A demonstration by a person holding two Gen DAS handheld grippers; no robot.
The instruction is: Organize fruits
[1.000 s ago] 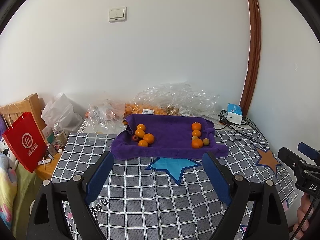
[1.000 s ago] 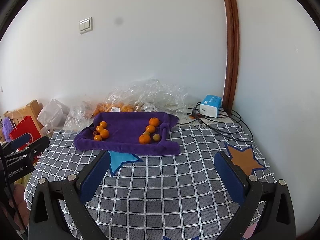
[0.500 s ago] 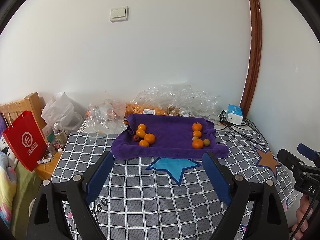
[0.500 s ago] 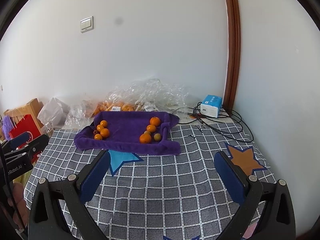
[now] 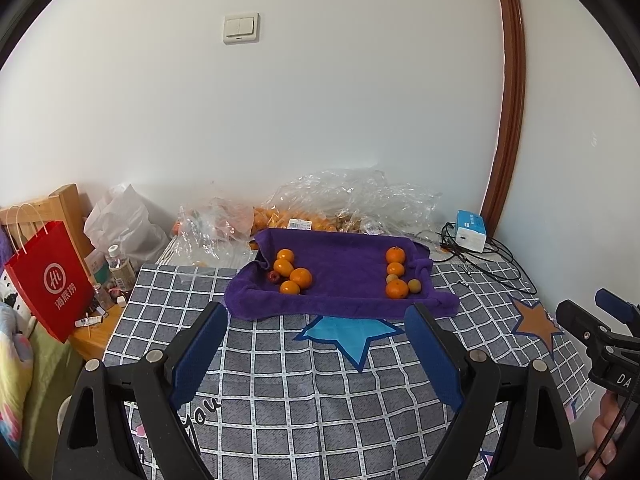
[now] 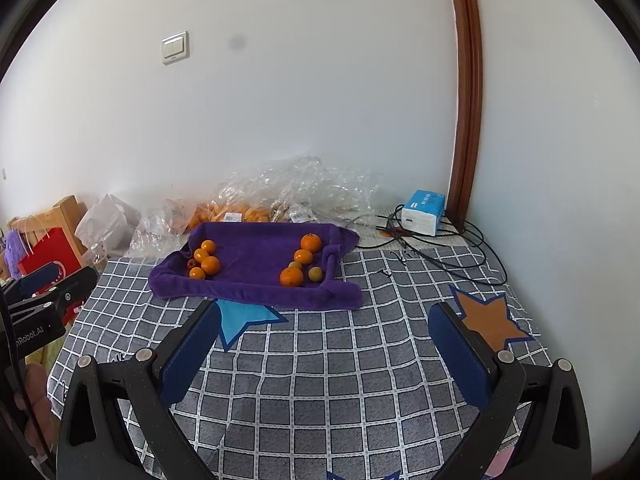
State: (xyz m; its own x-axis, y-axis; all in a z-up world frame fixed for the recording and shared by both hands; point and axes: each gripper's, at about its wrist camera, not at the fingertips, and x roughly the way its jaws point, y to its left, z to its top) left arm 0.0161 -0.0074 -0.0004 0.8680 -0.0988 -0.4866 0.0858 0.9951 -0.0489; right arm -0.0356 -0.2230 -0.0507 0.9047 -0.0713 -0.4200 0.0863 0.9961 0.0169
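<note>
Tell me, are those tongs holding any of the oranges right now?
No, both the left tongs and the right tongs stand open and empty over the checked cloth, short of the purple towel.

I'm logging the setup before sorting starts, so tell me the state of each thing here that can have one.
Left tool: open, empty, above the checked cloth.
Right tool: open, empty.
Purple towel: spread flat, edges rolled up.
Left fruit group: resting on the towel, bunched together.
Right fruit group: resting on the towel, roughly in a row.
Clear plastic bags: crumpled, behind the towel.
Red paper bag: upright.
Cables: loosely tangled.
</note>
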